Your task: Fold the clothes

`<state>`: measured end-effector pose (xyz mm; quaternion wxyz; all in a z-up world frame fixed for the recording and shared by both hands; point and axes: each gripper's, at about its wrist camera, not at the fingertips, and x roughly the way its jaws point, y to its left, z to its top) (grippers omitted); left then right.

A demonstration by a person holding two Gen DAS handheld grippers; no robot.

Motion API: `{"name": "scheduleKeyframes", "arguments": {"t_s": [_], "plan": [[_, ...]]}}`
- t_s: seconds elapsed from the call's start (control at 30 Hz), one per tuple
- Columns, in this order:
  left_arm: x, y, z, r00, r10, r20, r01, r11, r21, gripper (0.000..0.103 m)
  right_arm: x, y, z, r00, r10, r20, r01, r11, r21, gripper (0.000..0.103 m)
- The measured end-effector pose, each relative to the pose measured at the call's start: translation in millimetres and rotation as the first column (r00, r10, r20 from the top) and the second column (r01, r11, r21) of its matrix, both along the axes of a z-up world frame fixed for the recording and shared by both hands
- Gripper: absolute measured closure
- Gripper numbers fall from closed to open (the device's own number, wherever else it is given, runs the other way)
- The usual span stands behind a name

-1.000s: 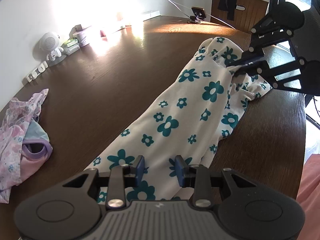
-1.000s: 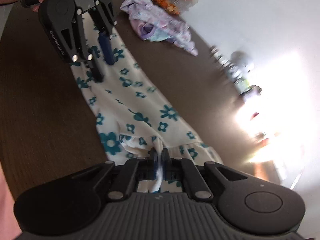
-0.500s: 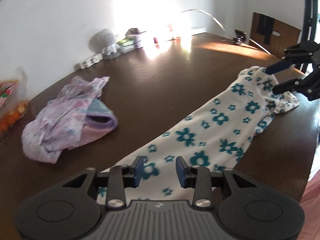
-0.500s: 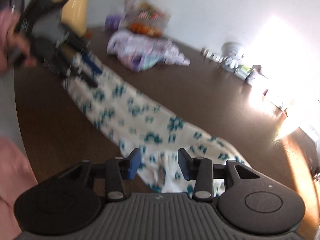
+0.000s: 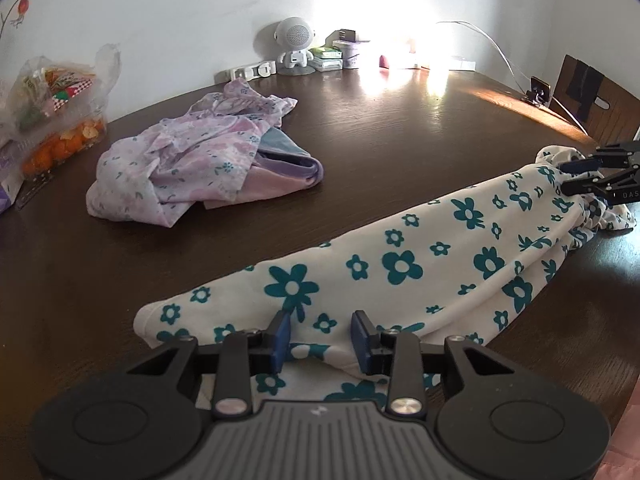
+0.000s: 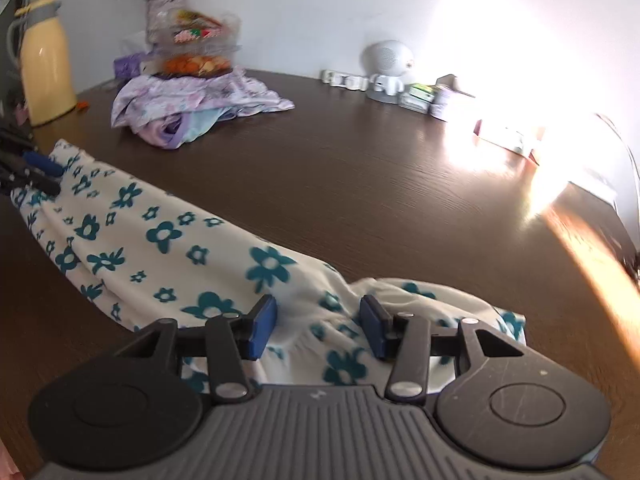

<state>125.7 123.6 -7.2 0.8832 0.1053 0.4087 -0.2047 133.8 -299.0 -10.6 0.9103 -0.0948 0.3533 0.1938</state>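
Observation:
A white garment with teal flowers (image 5: 400,272) lies stretched in a long band along the near edge of the dark wooden table (image 5: 400,128). My left gripper (image 5: 322,340) is open over its left end, jaws either side of the cloth. My right gripper (image 6: 318,330) is open over the gathered right end (image 6: 304,276). It also shows in the left wrist view (image 5: 580,176) at the garment's far end. The left gripper shows in the right wrist view (image 6: 38,176) at the far left.
A crumpled pile of pink and lilac clothes (image 5: 192,160) lies at the back left. A bag of snacks and oranges (image 5: 52,108), a small white robot speaker (image 5: 294,46), boxes and a cable line the wall. A yellow thermos (image 6: 44,64) stands at left.
My right gripper has let go of the garment's end and opened. Both grippers have swung round toward the wall and settled low over the ends of the garment.

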Motion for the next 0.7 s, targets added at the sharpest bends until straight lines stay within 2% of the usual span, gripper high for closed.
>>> {"name": "scheduleKeyframes", "arguments": {"t_s": [0.1, 0.17, 0.3, 0.37, 0.4, 0.43, 0.5, 0.53, 0.63, 0.7], "plan": [[-1.3, 4.7, -5.1, 1.0, 0.006, 0.005, -0.006, 1.0, -0.018, 0.07, -3.2, -11.1, -6.4, 1.0, -0.013, -0.014, 0.014, 0.999, 0.029, 0.056], [-3.6, 3.3, -6.6, 1.0, 0.012, 0.02, -0.012, 1.0, -0.014, 0.07, -6.0, -9.3, -10.4, 1.0, -0.004, 0.001, 0.004, 1.0, 0.014, 0.055], [-3.5, -8.7, 1.2, 1.0, 0.019, 0.022, -0.02, 0.999, 0.049, 0.069, -10.0, -2.0, -13.2, 0.999, 0.004, 0.032, -0.004, 1.0, -0.019, 0.05], [-4.6, -19.0, 9.7, 0.999, 0.021, 0.036, -0.024, 0.994, 0.103, 0.061, -12.2, -3.6, -7.6, 1.0, -0.001, 0.029, 0.001, 1.0, -0.004, 0.05], [-6.9, -24.4, 15.4, 0.998, 0.011, 0.059, -0.017, 0.993, 0.117, 0.052, -13.7, -6.5, -2.2, 1.0, -0.011, 0.023, 0.011, 1.0, 0.018, 0.049], [-9.8, -31.6, 22.3, 0.997, -0.012, 0.081, 0.002, 0.993, 0.117, 0.044, -17.9, -10.6, 4.9, 0.999, -0.024, 0.028, 0.023, 0.999, 0.05, 0.045], [-15.3, -48.3, 34.8, 0.991, -0.06, 0.121, 0.046, 0.992, 0.118, 0.036, -30.6, -21.8, 19.7, 0.997, -0.051, 0.056, 0.045, 0.994, 0.105, 0.035], [-17.3, -58.9, 39.5, 0.986, -0.09, 0.137, 0.075, 0.99, 0.117, 0.035, -36.3, -27.5, 24.9, 0.996, -0.065, 0.069, 0.057, 0.992, 0.113, 0.031], [-18.8, -100.3, 46.9, 0.968, -0.186, 0.167, 0.17, 0.98, 0.106, 0.035, -49.8, -43.8, 36.8, 0.989, -0.115, 0.097, 0.103, 0.987, 0.121, 0.03], [-17.1, -130.6, 46.5, 0.954, -0.25, 0.168, 0.236, 0.967, 0.099, 0.036, -48.7, -57.4, 33.8, 0.982, -0.171, 0.077, 0.16, 0.979, 0.123, 0.03]]}}
